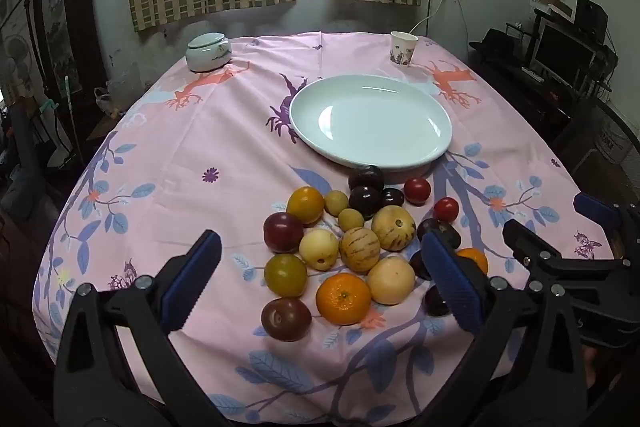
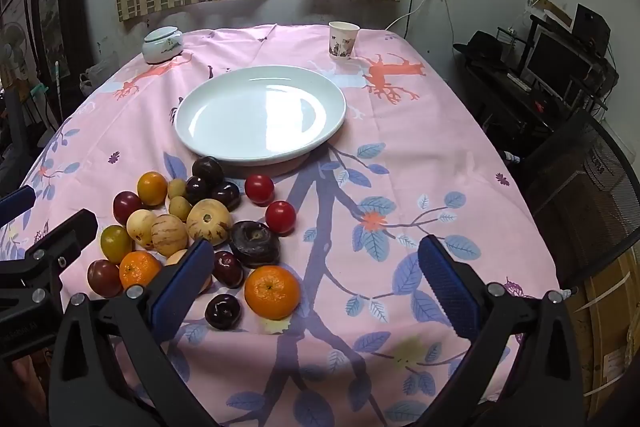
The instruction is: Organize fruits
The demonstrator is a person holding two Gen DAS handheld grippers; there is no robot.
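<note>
**Starting the sort: which fruit to lift first**

I have both claws spread wide and holding nothing. The left gripper [image 1: 320, 283] hangs over the low centre of its frame, its pads straddling the near half of the fruit pile [image 1: 360, 243]. The right gripper [image 2: 316, 287] sits low in its own frame, with the pile off to the lower left and one orange [image 2: 272, 291] just inside its left pad.

The white plate [image 2: 260, 115] lies bare in the middle of the frame, just beyond the pile on the pink tablecloth [image 2: 420, 155]. I judge it the likely destination, with nothing moved yet.

To do this well, I would start at the edges. That orange stands apart from its neighbours, so the right claw can close on it without nudging anything. The red tomato [image 2: 281, 217] also has open cloth on one side. Round fruit rolls, so I would come down straight, centre the pads across the widest part and close gently. The packed middle should wait until the edges are gone.
</note>
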